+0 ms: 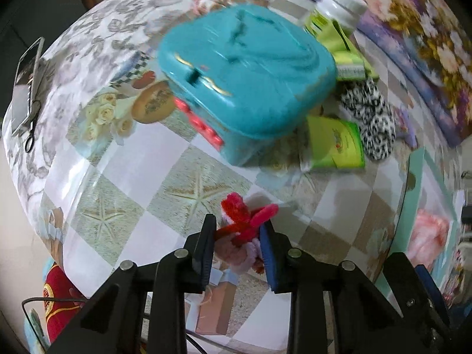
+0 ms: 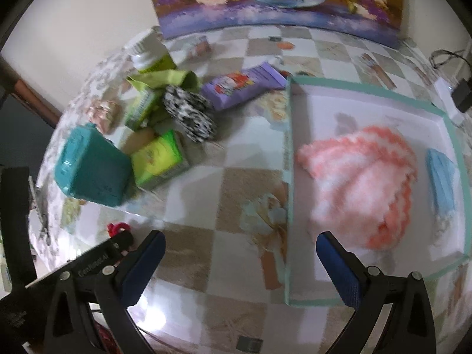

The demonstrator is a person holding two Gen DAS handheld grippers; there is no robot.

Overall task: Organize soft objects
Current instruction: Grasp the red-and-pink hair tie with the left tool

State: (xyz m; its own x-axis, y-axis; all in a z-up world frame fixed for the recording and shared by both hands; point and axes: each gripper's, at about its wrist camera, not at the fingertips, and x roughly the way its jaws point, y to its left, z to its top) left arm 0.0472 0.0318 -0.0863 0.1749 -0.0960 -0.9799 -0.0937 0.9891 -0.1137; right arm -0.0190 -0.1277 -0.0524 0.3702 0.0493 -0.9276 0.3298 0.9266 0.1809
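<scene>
A fuzzy red and pink pipe-cleaner toy [image 1: 240, 211] lies on the checked tablecloth, and my left gripper [image 1: 239, 224] is shut on it, both pads pressing its sides. A bit of its red [image 2: 116, 227] shows in the right wrist view. A black-and-white fuzzy item [image 1: 371, 112] [image 2: 191, 115] lies among boxes further back. My right gripper [image 2: 240, 237] is open and holds nothing, over the table by the near left edge of a teal-rimmed tray [image 2: 290, 177]. In the tray lie a pink-and-white fluffy cloth [image 2: 362, 183] and a blue face mask [image 2: 441, 177].
A teal plastic box [image 1: 244, 70] stands behind the toy. Green cartons [image 1: 333, 144], a white-capped bottle [image 1: 336, 6] and a purple packet [image 2: 242, 85] crowd around the fuzzy item. A flower painting [image 2: 277, 3] leans at the back; a phone [image 1: 26, 85] lies at the left edge.
</scene>
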